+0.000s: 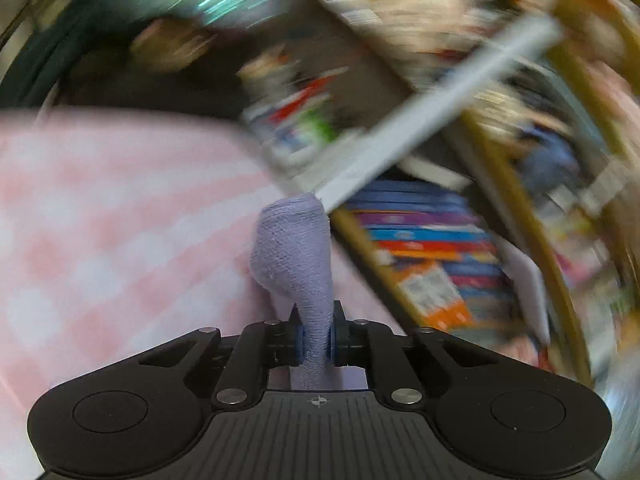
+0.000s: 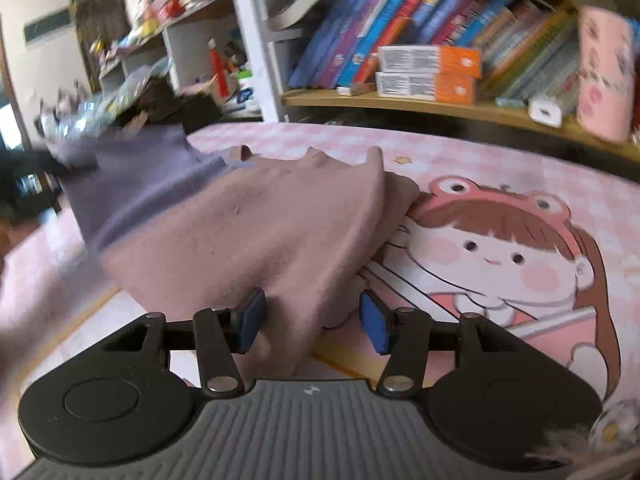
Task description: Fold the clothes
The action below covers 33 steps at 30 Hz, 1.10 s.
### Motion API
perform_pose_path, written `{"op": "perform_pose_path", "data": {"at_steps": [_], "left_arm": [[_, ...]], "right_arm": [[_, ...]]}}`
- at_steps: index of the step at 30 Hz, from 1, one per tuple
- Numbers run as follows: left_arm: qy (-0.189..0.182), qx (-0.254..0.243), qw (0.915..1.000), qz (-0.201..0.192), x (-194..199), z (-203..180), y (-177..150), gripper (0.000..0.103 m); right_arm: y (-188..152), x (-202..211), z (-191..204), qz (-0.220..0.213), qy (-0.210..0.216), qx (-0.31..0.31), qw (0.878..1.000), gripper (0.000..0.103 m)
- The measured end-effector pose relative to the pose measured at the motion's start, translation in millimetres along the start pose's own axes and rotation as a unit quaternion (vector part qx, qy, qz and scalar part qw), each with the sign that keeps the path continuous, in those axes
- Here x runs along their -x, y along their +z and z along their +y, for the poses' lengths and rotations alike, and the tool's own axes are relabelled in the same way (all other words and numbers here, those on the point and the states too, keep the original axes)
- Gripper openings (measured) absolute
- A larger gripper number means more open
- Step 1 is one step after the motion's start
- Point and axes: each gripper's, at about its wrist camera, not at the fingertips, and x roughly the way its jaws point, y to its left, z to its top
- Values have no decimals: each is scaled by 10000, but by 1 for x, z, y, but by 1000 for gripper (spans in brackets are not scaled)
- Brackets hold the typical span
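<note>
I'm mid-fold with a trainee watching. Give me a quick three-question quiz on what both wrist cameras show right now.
1. True or false: the left claw is shut on the lavender cloth.
2. Multiple choice: the right claw is A) shut on the pink garment, B) open with a fold of that garment between its pads, C) holding a book.
3. Fill in: the tablecloth shows a cartoon girl wearing a ____ hat.

Key: 1 true; 2 B; 3 frog.
</note>
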Motion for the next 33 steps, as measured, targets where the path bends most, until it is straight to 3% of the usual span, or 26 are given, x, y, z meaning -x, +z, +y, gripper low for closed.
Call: {"op": "perform_pose_path", "data": {"at_steps": [2, 5, 7, 9, 13, 16, 21, 23, 28, 31, 33], "left_arm": [[-16, -47, 10000, -75, 7, 4, 5, 10], [343, 390, 9986, 56, 4, 34, 14, 10], [519, 663, 9963, 157, 1, 52, 16, 10], [641, 761, 9948, 233, -3, 61, 16, 17], [756, 887, 9925, 356, -16, 67, 12, 45], [794, 825, 9930, 294, -25, 63, 10, 50], [867, 777, 9931, 162, -31, 59, 9, 45], [945, 740, 9927, 133, -32, 60, 7, 26], [886, 1023, 9907, 141, -32, 71, 10, 19], [850, 1095, 9903, 124, -33, 74, 11, 19], [836, 1113, 9902, 125, -33, 75, 12, 18]], "right_arm": [[3, -7, 11, 24, 15, -13, 10000, 50], [6, -15, 28, 58, 99, 42, 9999, 40], [8, -18, 38, 66, 75, 153, 9998, 39], [10, -20, 46, 71, 6, 298, 9995, 39], [12, -23, 39, 152, 149, 200, 9996, 37], [13, -24, 37, 200, 203, 228, 9993, 37], [15, -25, 35, 266, 293, 300, 9988, 38], [16, -24, 37, 267, 289, 480, 9981, 40], [33, -13, 32, -36, 117, 1046, 9944, 42], [54, -17, 27, -240, 58, 1173, 9928, 33], [58, -27, 27, -155, 204, 1362, 9903, 25]]}}
